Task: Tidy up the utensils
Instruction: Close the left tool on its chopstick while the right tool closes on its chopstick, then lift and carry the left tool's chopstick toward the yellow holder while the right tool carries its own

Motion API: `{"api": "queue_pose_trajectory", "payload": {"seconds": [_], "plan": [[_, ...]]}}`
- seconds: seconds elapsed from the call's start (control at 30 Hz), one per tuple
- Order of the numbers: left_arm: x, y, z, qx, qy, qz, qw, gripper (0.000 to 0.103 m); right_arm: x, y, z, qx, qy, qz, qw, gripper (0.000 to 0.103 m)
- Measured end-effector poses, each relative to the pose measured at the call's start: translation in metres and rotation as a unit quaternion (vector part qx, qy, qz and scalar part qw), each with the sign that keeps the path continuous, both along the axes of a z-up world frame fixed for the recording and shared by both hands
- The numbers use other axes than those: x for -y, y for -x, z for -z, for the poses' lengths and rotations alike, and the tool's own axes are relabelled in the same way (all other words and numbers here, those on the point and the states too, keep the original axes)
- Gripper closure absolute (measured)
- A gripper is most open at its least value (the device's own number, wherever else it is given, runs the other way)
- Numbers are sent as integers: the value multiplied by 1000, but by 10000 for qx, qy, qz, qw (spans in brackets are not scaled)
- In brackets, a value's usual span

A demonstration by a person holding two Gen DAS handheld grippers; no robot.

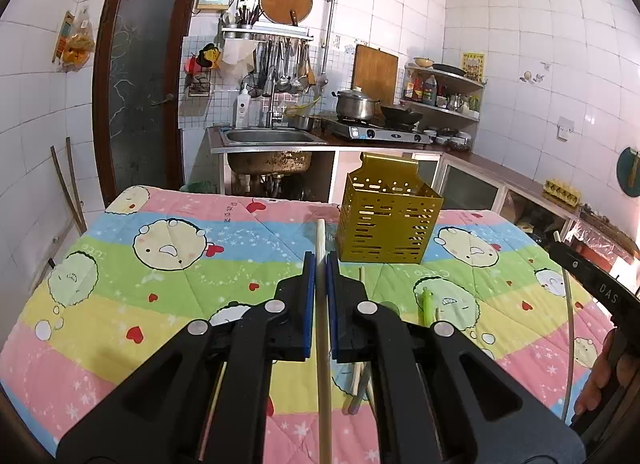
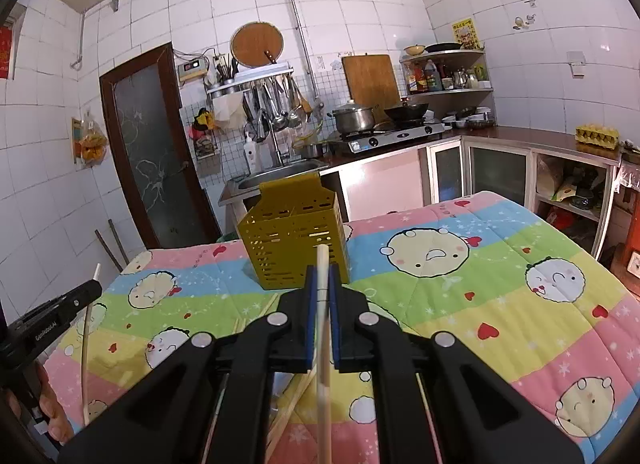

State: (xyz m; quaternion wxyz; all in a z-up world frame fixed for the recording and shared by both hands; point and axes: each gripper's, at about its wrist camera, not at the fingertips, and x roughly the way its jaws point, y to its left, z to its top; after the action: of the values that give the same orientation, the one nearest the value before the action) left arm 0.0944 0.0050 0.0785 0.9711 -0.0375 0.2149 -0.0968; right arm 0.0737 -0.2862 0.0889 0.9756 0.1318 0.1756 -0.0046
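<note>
White-tiled kitchen walls, a steel sink and a gas hob with a pot fill the background, and in front lies a worktop point(image 1: 120, 284) covered with a quilted cloth in pink, blue, green and yellow stripes printed with round cartoon faces. Toward the far side of that cloth stands a gold-yellow perforated metal utensil holder point(image 1: 388, 220), square, upright, with a raised back plate; as far as its open top shows, nothing sticks up out of it, so it looks empty. The left gripper point(image 1: 320, 272) has its blue-padded fingers point(image 1: 308, 304) drawn narrow around a pale wooden chopstick point(image 1: 320, 248), whose tip points toward the holder and stops short of it. The right gripper point(image 2: 322, 284) likewise pinches a second pale wooden chopstick point(image 2: 322, 268) between closely set fingers point(image 2: 334, 316), aimed at the same holder from the other side. Each gripper appears at the edge of the other's view, held above the cloth. Several loose wooden chopsticks point(image 2: 264, 310) lie on the cloth near the holder, and a small green plastic utensil point(image 1: 427, 306) lies just beside the left gripper; what kind it is cannot be told. Judged from this, the sorting is at an early stage: two sticks are lifted and none appears stowed, while the remaining pieces on the cloth wait to be collected.
</note>
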Motion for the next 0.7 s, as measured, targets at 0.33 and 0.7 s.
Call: {"api": "queue_pose_trajectory", "payload": {"seconds": [0.33,0.7], "plan": [[-5,19,1,128,155,27,9998,99,5,20,-7,272,-117,96,9995,97],[-5,29,-6,322,71,20,9995,99,2,30,-17,619,100,170,9979,97]]}}
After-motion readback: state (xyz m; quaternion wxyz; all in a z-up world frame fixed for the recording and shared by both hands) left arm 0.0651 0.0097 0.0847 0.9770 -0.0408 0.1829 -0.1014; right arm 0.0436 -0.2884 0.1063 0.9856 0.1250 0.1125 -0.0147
